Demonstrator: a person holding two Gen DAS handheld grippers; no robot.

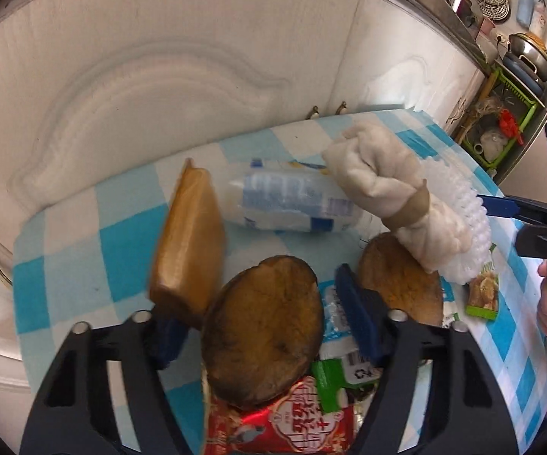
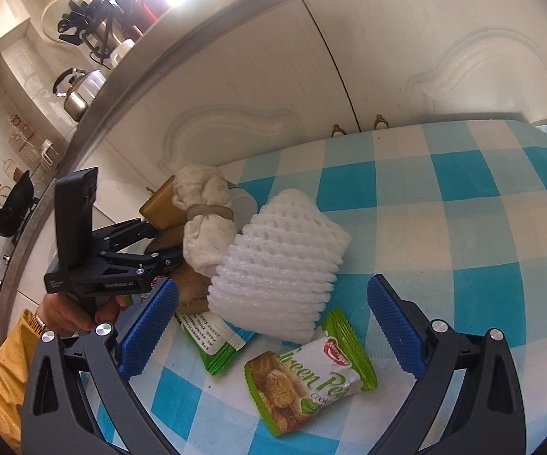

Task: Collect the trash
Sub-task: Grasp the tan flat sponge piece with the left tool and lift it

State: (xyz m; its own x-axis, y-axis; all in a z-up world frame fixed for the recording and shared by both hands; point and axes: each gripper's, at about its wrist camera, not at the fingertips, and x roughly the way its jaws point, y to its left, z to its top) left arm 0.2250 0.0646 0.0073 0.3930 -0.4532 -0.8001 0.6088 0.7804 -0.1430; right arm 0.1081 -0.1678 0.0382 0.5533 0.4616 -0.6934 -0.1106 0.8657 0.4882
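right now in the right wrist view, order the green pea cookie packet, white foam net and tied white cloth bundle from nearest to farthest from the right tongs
1. Green pea cookie packet: between the right tongs, just ahead.
2. White foam net: behind the packet, centre.
3. Tied white cloth bundle: farthest, back left.

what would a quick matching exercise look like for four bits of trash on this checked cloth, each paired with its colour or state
Things:
1. foam fruit net
2. cookie wrapper
3. plastic bottle
4. cloth bundle

Descriptions:
A. tied round the middle with a tan band
B. green and white, printed with a biscuit picture
C. lying on its side, with a blue and white label
D. white mesh, ribbed and puffy

Pairs: 1-D, 2-B, 3-C, 4-A
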